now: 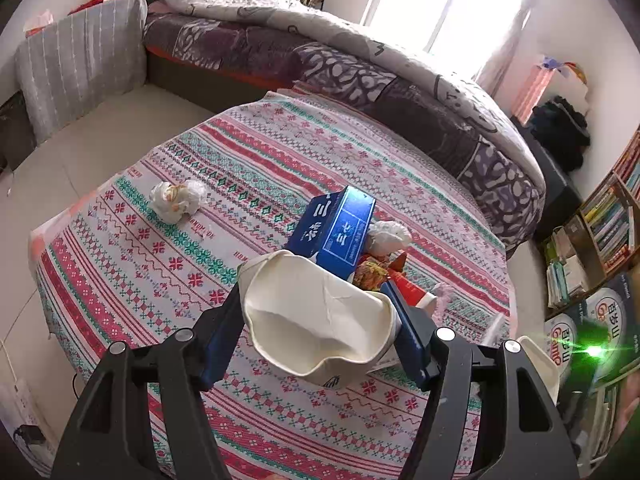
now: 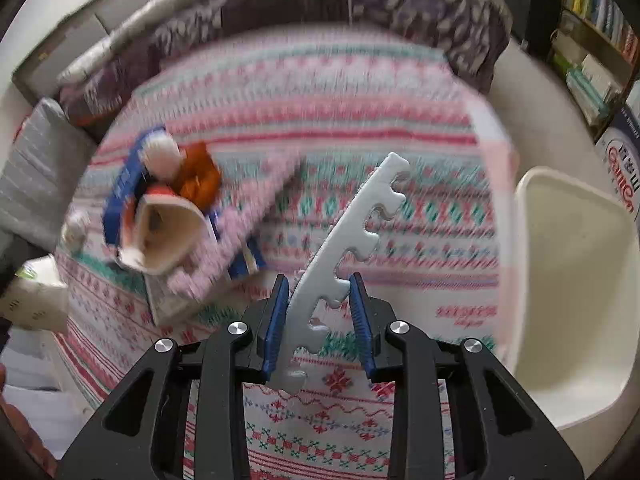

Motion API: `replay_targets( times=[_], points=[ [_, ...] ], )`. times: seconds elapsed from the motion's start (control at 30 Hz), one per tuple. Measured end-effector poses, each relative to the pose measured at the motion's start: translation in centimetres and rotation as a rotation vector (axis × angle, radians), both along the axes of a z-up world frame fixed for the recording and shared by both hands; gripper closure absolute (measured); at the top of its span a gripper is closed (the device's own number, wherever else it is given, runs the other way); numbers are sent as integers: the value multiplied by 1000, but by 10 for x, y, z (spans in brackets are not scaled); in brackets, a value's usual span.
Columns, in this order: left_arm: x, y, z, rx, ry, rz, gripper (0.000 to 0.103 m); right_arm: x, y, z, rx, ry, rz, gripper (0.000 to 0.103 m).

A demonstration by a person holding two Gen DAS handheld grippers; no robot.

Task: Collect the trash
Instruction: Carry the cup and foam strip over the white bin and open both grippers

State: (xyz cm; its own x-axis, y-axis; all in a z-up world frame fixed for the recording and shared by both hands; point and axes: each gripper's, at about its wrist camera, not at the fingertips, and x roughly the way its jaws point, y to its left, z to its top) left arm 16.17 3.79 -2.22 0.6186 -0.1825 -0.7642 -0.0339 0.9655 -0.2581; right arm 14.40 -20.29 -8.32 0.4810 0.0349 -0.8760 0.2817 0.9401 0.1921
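Note:
My left gripper (image 1: 316, 280) is shut on a crumpled white paper cup (image 1: 316, 320) and holds it above the patterned tablecloth (image 1: 160, 288). Just beyond the cup lie a blue box (image 1: 336, 232), an orange wrapper (image 1: 372, 272) and a white plastic wad (image 1: 390, 236). A crumpled white wrapper (image 1: 174, 198) lies alone at the far left of the table. My right gripper (image 2: 318, 284) is shut on a grey toothed foam strip (image 2: 352, 232) that sticks up and away over the table. The right wrist view is blurred; the cup (image 2: 164, 232) and blue box (image 2: 120, 188) show at its left.
A cream plastic chair (image 2: 576, 292) stands at the table's right edge. A bed with a purple quilt (image 1: 400, 92) runs behind the table. A bookshelf (image 1: 600, 232) and boxes stand at the right. A grey striped cushion (image 1: 80, 60) sits at the far left.

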Motion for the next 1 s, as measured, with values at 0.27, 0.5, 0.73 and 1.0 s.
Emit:
replay_targets(
  times=[0.27, 0.5, 0.73, 1.0],
  points=[
    [-3, -14, 9, 14, -47, -17, 37, -13, -16, 36, -80, -157, -38, 73],
    [-6, -30, 15, 27, -79, -42, 37, -21, -21, 50, -131, -214, -42, 73],
    [-9, -50, 18, 30, -88, -75, 37, -28, -32, 55, -147, -222, -65, 73],
    [-14, -79, 20, 34, -107, -123, 37, -40, -59, 60, -144, -222, -121, 73]
  ],
)
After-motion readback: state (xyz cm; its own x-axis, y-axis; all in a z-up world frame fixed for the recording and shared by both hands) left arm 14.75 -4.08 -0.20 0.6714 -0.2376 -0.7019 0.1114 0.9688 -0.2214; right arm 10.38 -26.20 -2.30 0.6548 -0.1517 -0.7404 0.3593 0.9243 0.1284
